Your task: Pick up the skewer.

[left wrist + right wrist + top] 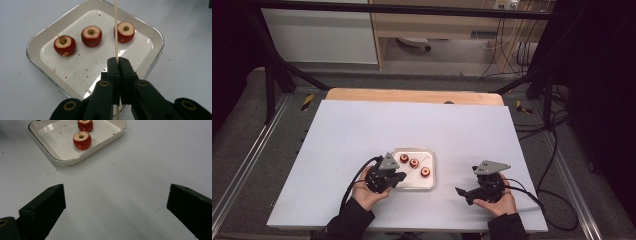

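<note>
Left tongs (117,61) pinch skewer (116,27) over tray (95,3) — right tongs (115,205) agape.

- No text, label, brand, number or sign can be read anywhere in these views.
- The yellow-and-black striped markers (307,101) on the floor beside the table (362,125) carry a warning pattern only, with no legible words.

Three cored red fruits (91,35) in a row, upright on white tray (155,35), thin wooden skewer (116,30) above
</note>
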Demonstrator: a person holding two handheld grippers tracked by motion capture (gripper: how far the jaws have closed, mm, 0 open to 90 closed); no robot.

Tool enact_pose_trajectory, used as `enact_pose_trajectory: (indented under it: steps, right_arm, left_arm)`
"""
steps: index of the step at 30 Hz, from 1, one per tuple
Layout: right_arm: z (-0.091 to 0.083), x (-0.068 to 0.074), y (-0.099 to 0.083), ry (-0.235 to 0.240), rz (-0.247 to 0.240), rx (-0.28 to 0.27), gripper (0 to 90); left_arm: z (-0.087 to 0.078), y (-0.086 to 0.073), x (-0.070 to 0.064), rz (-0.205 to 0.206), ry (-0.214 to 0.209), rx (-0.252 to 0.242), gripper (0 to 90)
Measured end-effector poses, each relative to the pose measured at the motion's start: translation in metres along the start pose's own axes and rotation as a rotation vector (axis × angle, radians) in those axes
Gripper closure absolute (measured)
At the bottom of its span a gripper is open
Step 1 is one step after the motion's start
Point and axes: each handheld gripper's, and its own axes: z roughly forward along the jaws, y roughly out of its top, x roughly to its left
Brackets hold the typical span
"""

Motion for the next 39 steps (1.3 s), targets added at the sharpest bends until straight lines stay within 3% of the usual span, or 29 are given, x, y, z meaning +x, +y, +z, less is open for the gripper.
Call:
enact_pose_trajectory:
  steps: [7, 8, 9, 12, 18, 22, 24, 25, 28, 33, 38, 39]
  right_arm:
    - [0.005, 0.011, 0.013, -0.003, -0.070, 0.007, 4.1]
    - [0.006, 0.015, 0.017, -0.015, -0.109, 0.013, 5.3]
    - [0.006, 0.015, 0.017, -0.015, -0.109, 0.013, 5.3]
    - [0.007, 0.022, 0.025, -0.025, -0.176, 0.029, 6.7]
    - [0.009, 0.031, 0.034, -0.040, -0.252, 0.045, 8.9]
    - [0.013, 0.038, 0.040, -0.057, -0.348, 0.077, 12.2]
    - [0.014, 0.040, 0.040, -0.063, -0.365, 0.088, 13.0]
    - [0.015, 0.042, 0.041, -0.071, -0.405, 0.094, 14.7]
    - [0.015, 0.044, 0.042, -0.075, -0.426, 0.102, 15.7]
    - [0.015, 0.048, 0.045, -0.090, -0.501, 0.103, 21.5]
    - [0.016, 0.050, 0.045, -0.089, -0.533, 0.102, 26.4]
    - [0.016, 0.050, 0.044, -0.089, -0.566, 0.105, 29.1]
  left_arm:
    - [-0.001, 0.006, -0.001, 0.057, -0.009, 0.037, 88.4]
    - [-0.001, 0.007, -0.001, 0.065, -0.011, 0.043, 88.3]
    - [-0.001, 0.008, -0.001, 0.071, -0.011, 0.048, 88.3]
    - [-0.002, 0.011, -0.001, 0.087, -0.012, 0.063, 88.4]
    - [0.002, 0.017, -0.004, 0.115, -0.026, 0.100, 88.4]
    - [0.004, 0.021, -0.007, 0.130, -0.037, 0.114, 88.4]
    - [0.006, 0.022, -0.008, 0.141, -0.042, 0.123, 88.4]
    - [0.007, 0.023, -0.010, 0.145, -0.044, 0.127, 88.3]
    - [0.009, 0.026, -0.014, 0.163, -0.049, 0.136, 88.4]
    - [0.013, 0.034, -0.022, 0.193, -0.061, 0.153, 88.4]
    - [0.017, 0.042, -0.031, 0.223, -0.069, 0.165, 88.4]
    - [0.018, 0.043, -0.032, 0.229, -0.070, 0.168, 88.4]
